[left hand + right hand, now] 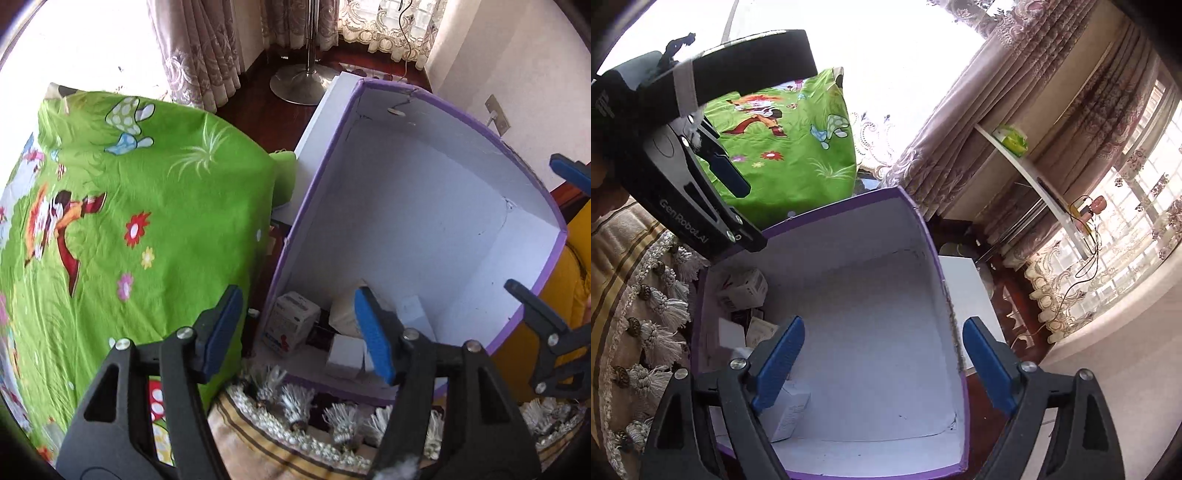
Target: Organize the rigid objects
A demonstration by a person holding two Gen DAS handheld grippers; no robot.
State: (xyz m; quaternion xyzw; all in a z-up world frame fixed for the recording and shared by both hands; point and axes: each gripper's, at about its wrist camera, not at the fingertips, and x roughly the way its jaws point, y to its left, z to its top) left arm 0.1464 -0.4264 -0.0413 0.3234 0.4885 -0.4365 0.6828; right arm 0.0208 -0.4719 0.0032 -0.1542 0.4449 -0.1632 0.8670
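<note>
**Two open grippers above a purple box that is filled only along one side**

Largest in the room is the bed with the green cartoon-printed sheet (140,221), which stands just beside the box and takes no part in the sorting at this moment. Next to it, on the floor, is the tall purple-edged cardboard box with white inner walls (417,221). It is the container for the task, so it stands open at the top and near the beige tasselled cover (280,435), where both hands can reach it.

The left gripper (299,332) points steeply down over the near left corner of the box. Its blue fingers (373,332) stand apart with nothing pressed between them; one is outside the box wall and one inside. I judge that it has nothing to carry now.

The right gripper (882,362) hangs over the open middle of the box, its jaws wide and empty.

The small white cardboard cartons (744,288) lie together along the near left edge of the box bottom. Most of the bottom is still bare, so more things can probably be added.
</note>
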